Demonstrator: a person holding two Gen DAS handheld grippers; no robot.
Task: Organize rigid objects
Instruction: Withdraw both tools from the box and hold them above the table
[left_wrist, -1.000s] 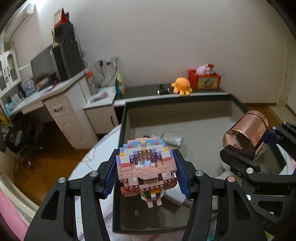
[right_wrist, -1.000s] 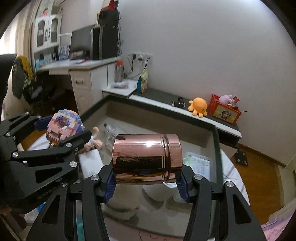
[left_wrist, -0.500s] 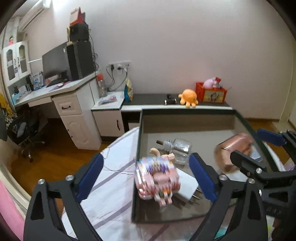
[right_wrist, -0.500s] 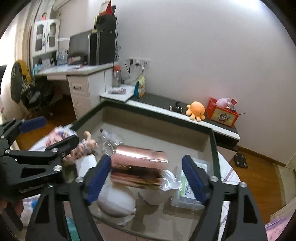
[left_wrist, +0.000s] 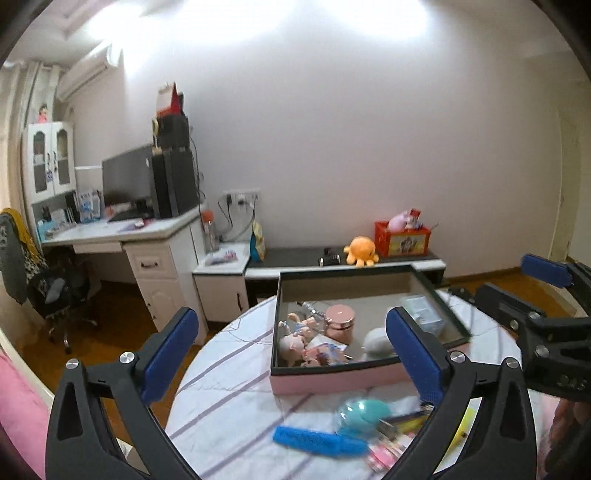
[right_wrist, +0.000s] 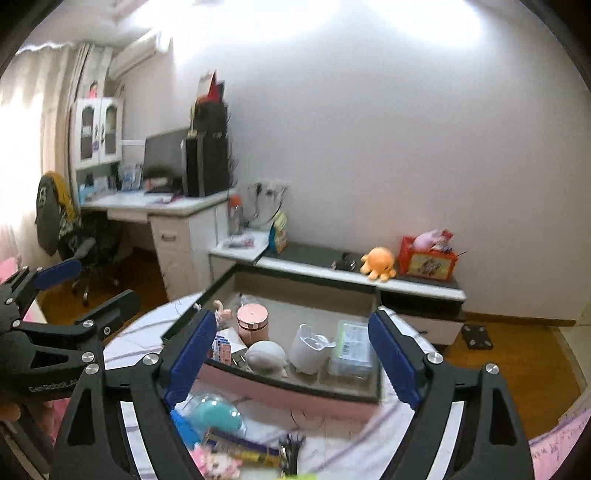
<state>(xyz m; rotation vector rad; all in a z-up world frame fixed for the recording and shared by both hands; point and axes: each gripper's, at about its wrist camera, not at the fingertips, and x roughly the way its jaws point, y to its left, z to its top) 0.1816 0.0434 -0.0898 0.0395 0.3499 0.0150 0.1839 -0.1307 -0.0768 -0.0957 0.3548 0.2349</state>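
A pink box with a dark rim (left_wrist: 332, 377) (right_wrist: 295, 400) stands on the round table. Inside it, a copper tin (left_wrist: 340, 322) (right_wrist: 252, 320) stands upright. A pink brick figure (left_wrist: 325, 351) lies near the box's front wall; in the right wrist view it (right_wrist: 221, 347) is half hidden behind a finger. My left gripper (left_wrist: 291, 332) (right_wrist: 88, 291) hangs back from the box and above it, jaws opening, nothing between them. My right gripper (right_wrist: 291, 332) (left_wrist: 517, 291) hovers beside it, jaws also opening, holding nothing.
The box also holds a small doll (left_wrist: 291, 343), a glass bottle (left_wrist: 314, 309), a white cup (right_wrist: 310, 347), a clear container (right_wrist: 351, 347) and a white rounded lump (right_wrist: 266, 354). On the striped tablecloth (left_wrist: 229, 387) in front lie a teal round object (left_wrist: 364, 411), a blue comb (left_wrist: 317, 439) and small clutter.
Both grippers opened and let go: the brick figure and the copper tin now rest in the box. Both hands drew back and up, away from the box.
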